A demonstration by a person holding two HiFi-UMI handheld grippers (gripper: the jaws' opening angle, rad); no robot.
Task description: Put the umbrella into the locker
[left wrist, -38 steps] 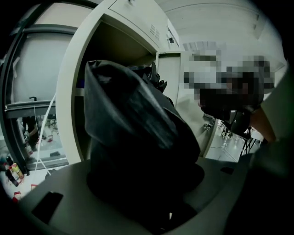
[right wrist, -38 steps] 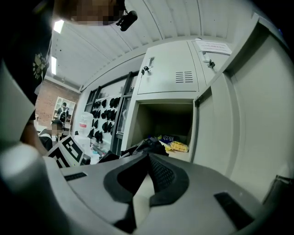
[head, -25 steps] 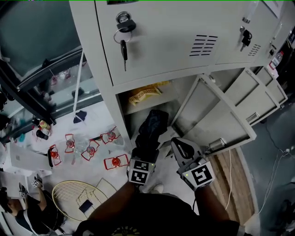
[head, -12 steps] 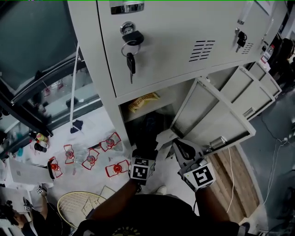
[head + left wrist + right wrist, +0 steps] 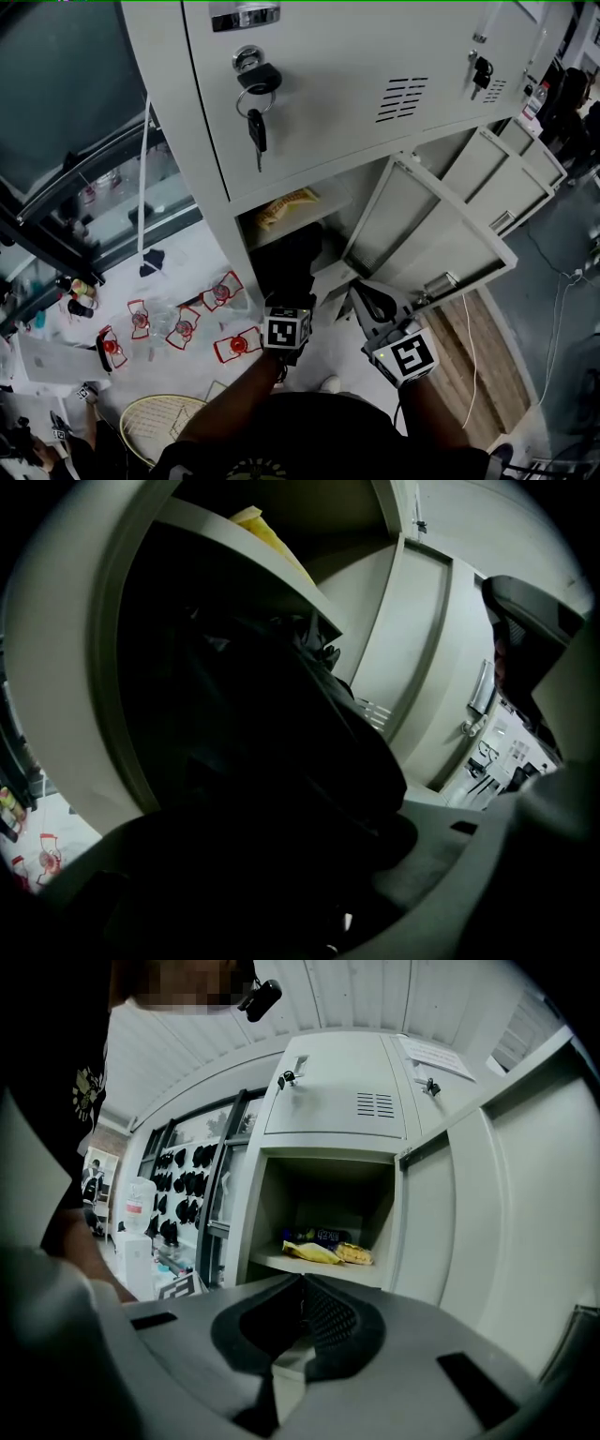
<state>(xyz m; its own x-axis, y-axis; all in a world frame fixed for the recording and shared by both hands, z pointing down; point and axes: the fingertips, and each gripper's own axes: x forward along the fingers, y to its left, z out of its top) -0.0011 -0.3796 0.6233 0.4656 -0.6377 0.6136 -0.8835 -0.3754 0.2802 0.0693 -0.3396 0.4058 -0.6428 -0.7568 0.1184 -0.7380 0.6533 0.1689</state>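
in the head view, you are holding the left gripper (image 5: 289, 292) up to the open lower compartment of the tall pale grey metal locker (image 5: 178, 141), and its jaws are clamping the black folded fabric umbrella (image 5: 291, 255), whose far end is poking into the compartment just under the inner grey shelf (image 5: 326, 199). a crinkled yellow snack packet (image 5: 286, 203) is lying on that shelf, above the umbrella. the compartment's hinged grey door (image 5: 427, 230) is standing wide open to the right, and you are holding the right gripper (image 5: 364, 298) just beside its lower edge, apart from the umbrella. a silver padlock with a dangling key (image 5: 251, 84) is hanging on the shut door above. in the left gripper view, the umbrella (image 5: 281, 761) is filling the dark middle between the jaws, which are pressing on it, and it is sitting below the shelf (image 5: 244, 560) with the yellow packet (image 5: 262, 527) on top. in the right gripper view, the right gripper (image 5: 300, 1288) is resting with its jaws closed together and nothing between them, facing the open compartment, where the yellow packet (image 5: 314, 1252) is lying on the shelf (image 5: 281, 1265) beside an orange-brown packet (image 5: 356, 1254); the door (image 5: 450, 1222) is standing open at the right.
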